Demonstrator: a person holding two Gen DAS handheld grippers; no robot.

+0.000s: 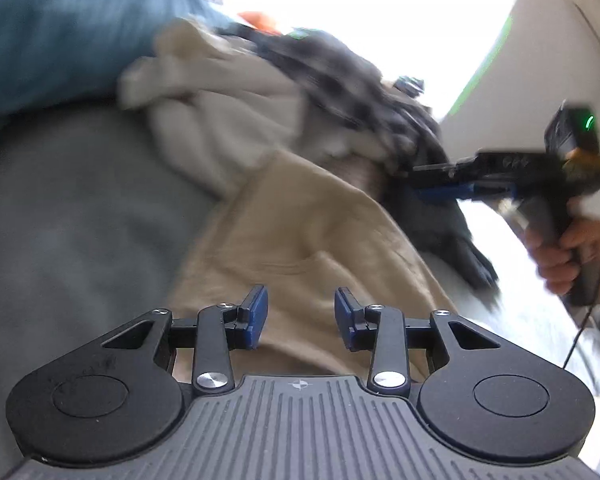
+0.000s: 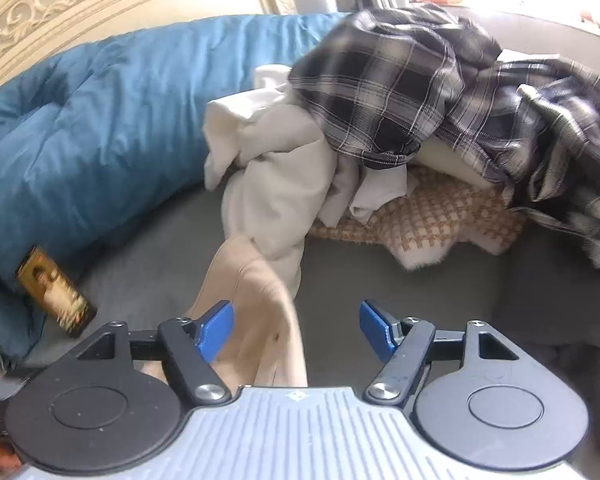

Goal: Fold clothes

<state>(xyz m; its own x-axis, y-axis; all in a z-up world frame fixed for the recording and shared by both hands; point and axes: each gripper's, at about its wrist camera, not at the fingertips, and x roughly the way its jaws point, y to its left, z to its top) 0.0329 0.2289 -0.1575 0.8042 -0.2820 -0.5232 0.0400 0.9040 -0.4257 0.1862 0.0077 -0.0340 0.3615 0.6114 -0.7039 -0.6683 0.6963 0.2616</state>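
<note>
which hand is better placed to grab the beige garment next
Probably left: the left gripper hangs open directly over the flat beige cloth garment. The right gripper is open too, with only a draped fold there.

beige garment (image 1: 300, 232) spread out, clothes pile (image 2: 380, 120) heaped

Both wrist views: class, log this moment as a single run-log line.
left gripper: open, over tan garment | right gripper: open, tan garment between jaws, unpressed | pile: unfolded | stage: fold not begun

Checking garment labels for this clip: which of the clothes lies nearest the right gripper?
The tan garment, running between the right gripper's open fingers; the white, houndstooth and plaid pieces are piled farther back.
</note>
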